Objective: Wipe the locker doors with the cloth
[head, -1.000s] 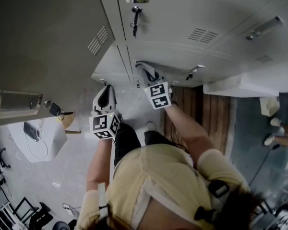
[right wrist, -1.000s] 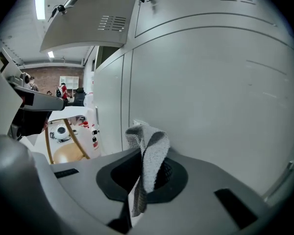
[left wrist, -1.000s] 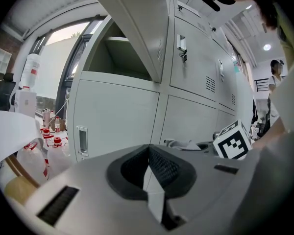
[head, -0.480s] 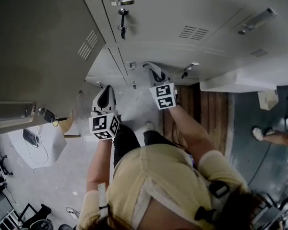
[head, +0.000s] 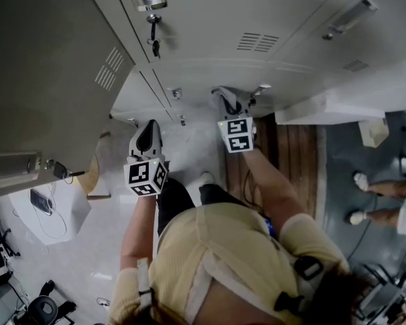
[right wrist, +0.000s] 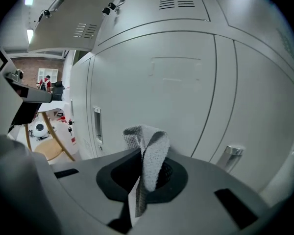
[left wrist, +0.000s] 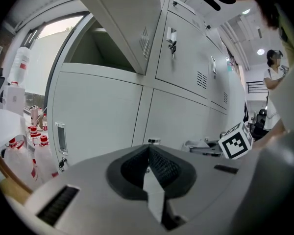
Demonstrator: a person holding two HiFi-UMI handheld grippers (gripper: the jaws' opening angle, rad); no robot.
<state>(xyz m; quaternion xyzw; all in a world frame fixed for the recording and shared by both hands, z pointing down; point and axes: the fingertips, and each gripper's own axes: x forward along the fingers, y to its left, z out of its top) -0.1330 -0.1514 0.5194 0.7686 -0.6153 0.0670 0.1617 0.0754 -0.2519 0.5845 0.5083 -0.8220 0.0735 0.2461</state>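
While the cloth [right wrist: 151,148], pinched in the right tool [right wrist: 143,177], stands close before a lower locker door [right wrist: 186,106], the step is judged the approach to a wipe; next it must press flat on the panel. Left tool [left wrist: 148,173]: pressed together, empty.

Open locker door [head: 47,66] overhangs left; lower doors [right wrist: 157,82] unobstructed.

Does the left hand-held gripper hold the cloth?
No, its jaws are shut on nothing; the right hand-held gripper pinches the cloth.
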